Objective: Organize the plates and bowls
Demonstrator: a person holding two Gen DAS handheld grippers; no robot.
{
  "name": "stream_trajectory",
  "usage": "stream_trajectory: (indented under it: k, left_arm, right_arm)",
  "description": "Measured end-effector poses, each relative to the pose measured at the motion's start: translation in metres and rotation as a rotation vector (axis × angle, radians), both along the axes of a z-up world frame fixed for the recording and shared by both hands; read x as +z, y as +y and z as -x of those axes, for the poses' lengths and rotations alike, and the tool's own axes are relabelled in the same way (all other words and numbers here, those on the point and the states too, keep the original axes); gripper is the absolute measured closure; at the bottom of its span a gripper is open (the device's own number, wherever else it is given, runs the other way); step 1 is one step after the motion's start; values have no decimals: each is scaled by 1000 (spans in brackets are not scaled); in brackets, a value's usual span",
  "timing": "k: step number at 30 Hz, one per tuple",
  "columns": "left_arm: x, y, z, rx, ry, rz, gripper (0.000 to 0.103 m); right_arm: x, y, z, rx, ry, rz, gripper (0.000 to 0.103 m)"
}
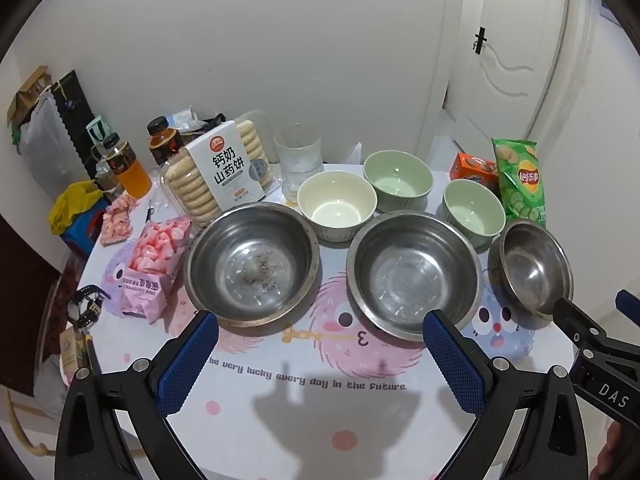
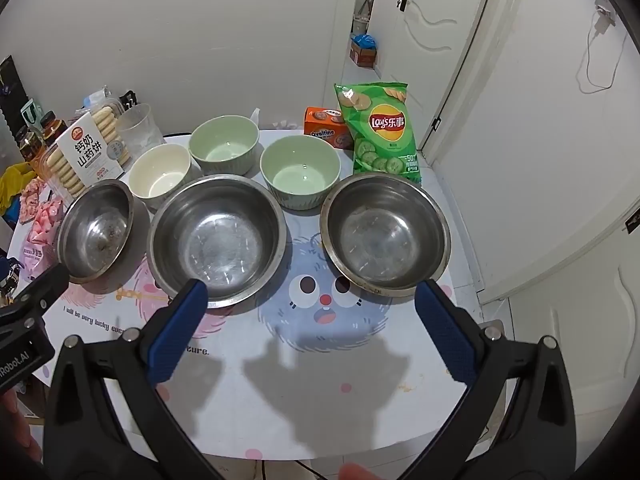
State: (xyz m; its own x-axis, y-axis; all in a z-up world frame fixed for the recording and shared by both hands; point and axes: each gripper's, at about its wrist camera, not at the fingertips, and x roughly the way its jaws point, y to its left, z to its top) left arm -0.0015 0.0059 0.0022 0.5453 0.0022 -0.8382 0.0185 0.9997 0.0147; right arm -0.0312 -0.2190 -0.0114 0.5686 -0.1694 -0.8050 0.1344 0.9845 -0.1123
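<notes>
L gripper (image 1: 320, 356) & R gripper (image 2: 312, 328) both agape, empty; wristwatch (image 1: 86, 308) only in L view.

Three metal bowls (image 2: 218, 236) look brushed and dull-shiny, the left-edge one (image 1: 252, 264) speckled with gritty residue. Three ceramic-looking bowls (image 2: 300, 170) are glossy inside, ribbed outside. Table cover (image 2: 320, 380) smooth, printed, slight sheen; finger pads (image 1: 188, 364) blue, rough-textured; chip bag (image 2: 380, 132) glossy.
</notes>
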Motion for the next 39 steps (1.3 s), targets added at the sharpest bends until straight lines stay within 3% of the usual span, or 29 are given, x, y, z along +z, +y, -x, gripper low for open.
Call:
stream_trajectory:
  k: [39]
  left_arm:
    - [-1, -1, -8, -1, 7, 27, 0]
  right_arm:
    - [1, 4, -7, 2, 23, -19, 0]
